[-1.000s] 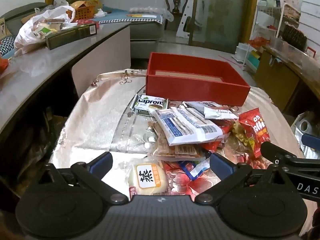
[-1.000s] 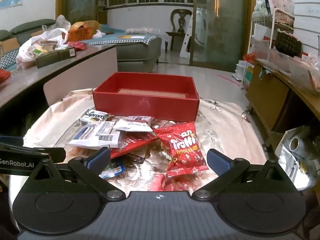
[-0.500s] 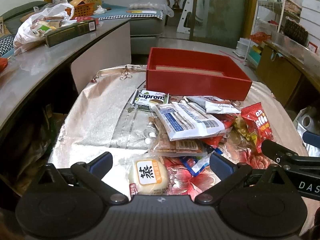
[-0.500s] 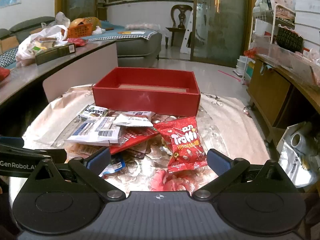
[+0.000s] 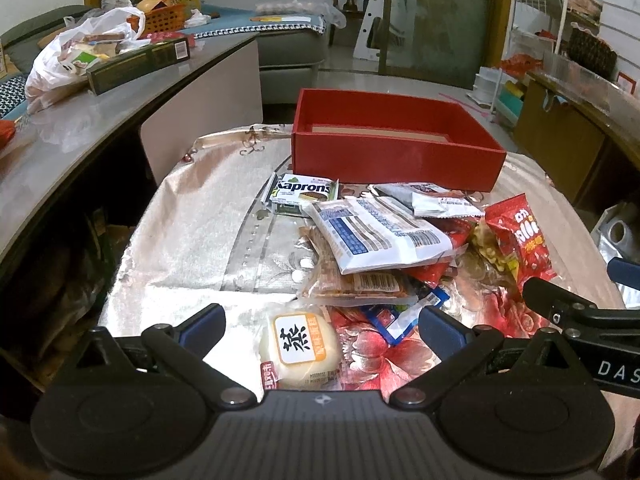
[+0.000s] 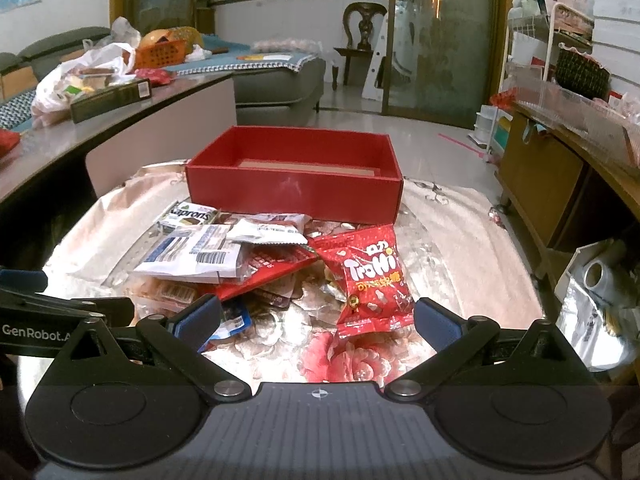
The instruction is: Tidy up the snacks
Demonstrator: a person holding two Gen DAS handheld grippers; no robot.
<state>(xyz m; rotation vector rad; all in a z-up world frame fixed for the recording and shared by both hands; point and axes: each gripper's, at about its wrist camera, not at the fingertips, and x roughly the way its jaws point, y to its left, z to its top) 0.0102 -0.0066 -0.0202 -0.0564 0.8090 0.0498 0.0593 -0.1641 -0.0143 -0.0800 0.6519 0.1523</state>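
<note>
1. Silvery floral cloth covers the table (image 5: pixel 192 248), and the left gripper (image 5: pixel 320 326) hovers over its near edge with jaws spread wide, holding nothing.
2. A round white bun in clear wrap with an orange-and-white label (image 5: pixel 299 345) lies between those jaws, touching neither one.
3. At 12 o'clock from the bun sits the snack heap: a white-and-green "Kaprons" wafer pack (image 5: pixel 303 193) at its far left, and a white packet printed with blue text and a barcode (image 5: pixel 380 236) on top of a clear, brownish packet (image 5: pixel 356 282).
4. At the far side of the heap stands the open red rectangular cardboard box (image 6: pixel 296 178), nothing showing above its walls.
5. A red "Trolli" gummy bag (image 6: pixel 374 280) lies at 3 o'clock of the heap, near the box's right front corner.
6. The right gripper (image 6: pixel 316 322) hovers with jaws spread, the gummy bag's lower end lying between them, untouched.
</note>
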